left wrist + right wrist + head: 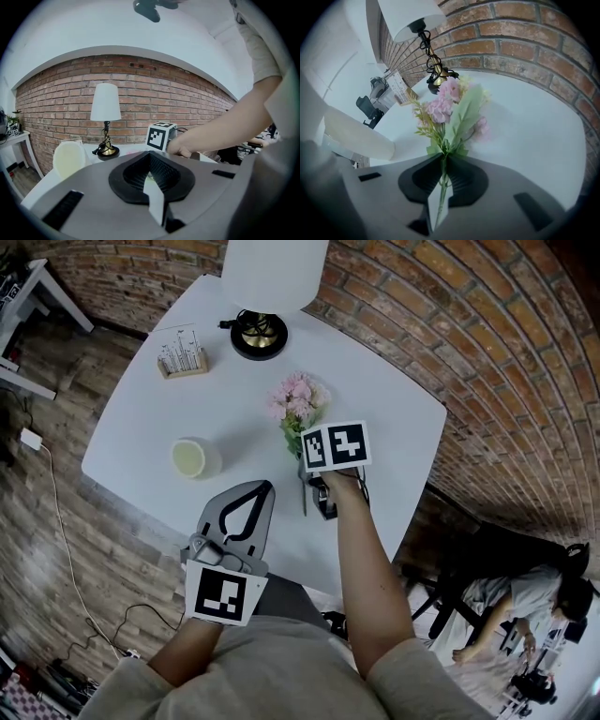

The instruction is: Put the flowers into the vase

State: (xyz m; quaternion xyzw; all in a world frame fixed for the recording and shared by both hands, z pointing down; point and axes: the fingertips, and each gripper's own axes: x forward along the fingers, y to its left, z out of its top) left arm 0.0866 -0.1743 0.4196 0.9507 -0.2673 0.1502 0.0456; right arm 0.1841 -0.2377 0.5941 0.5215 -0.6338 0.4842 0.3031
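Observation:
A bunch of pink flowers (298,401) with green leaves stands above the white table (141,418), right of centre. My right gripper (302,448) is shut on the green stems just below the leaves. In the right gripper view the stems (442,180) run between the closed jaws, and the blooms (449,104) rise beyond the right gripper (443,158). The cream vase (193,458) stands upright to the left of the flowers, its mouth bare; it also shows as a pale cylinder (356,133). My left gripper (266,487) hangs over the table's near edge, shut with nothing held, its tips meeting (150,154).
A lamp (260,332) with a white shade stands at the table's far side, next to a small wooden card holder (181,358). Brick wall curves behind the table. A white side table (28,296) is at far left, and a seated person (525,615) at lower right.

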